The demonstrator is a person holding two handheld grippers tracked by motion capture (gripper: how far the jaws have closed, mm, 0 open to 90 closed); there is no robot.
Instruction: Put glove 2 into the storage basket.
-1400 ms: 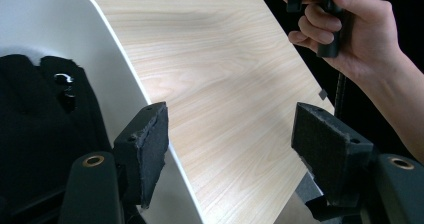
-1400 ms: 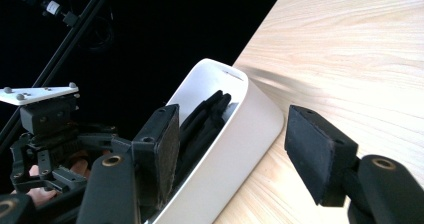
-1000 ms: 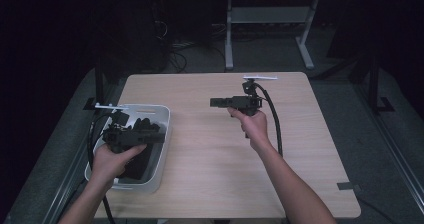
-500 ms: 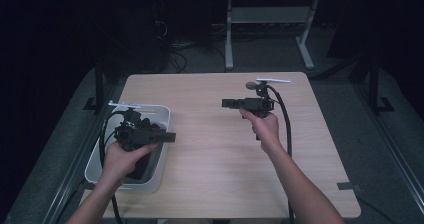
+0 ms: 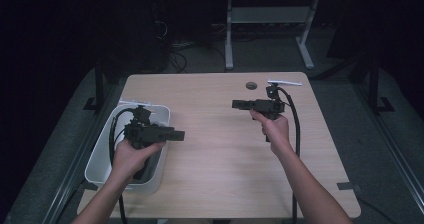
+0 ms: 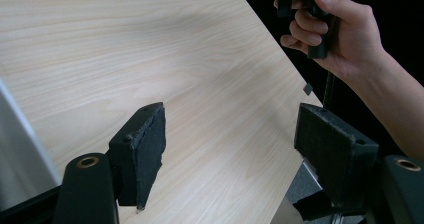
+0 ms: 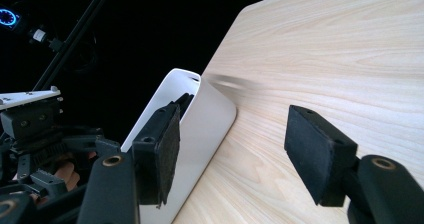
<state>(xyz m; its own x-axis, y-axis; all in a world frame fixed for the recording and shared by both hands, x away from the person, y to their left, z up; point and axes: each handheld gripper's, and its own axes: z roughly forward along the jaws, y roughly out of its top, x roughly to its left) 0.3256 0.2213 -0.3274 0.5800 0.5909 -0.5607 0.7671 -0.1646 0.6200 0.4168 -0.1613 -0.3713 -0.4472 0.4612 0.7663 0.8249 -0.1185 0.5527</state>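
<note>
High view: left gripper (image 5: pixel 176 134) held over the right rim of the white bin (image 5: pixel 100 159) at the desk (image 5: pixel 220 164) left edge, fingers pointing right. Right gripper (image 5: pixel 235 104) held above the desk's far right part, fingers pointing left. Dark items in the bin, possibly tools; too dim to identify.

Left gripper view: fingers (image 6: pixel 142 149) spread wide, nothing between, bare desk beyond; right hand (image 6: pixel 335 31) farther off.

Right gripper view: fingers (image 7: pixel 315 149) spread wide, empty; bin just beyond.
</note>
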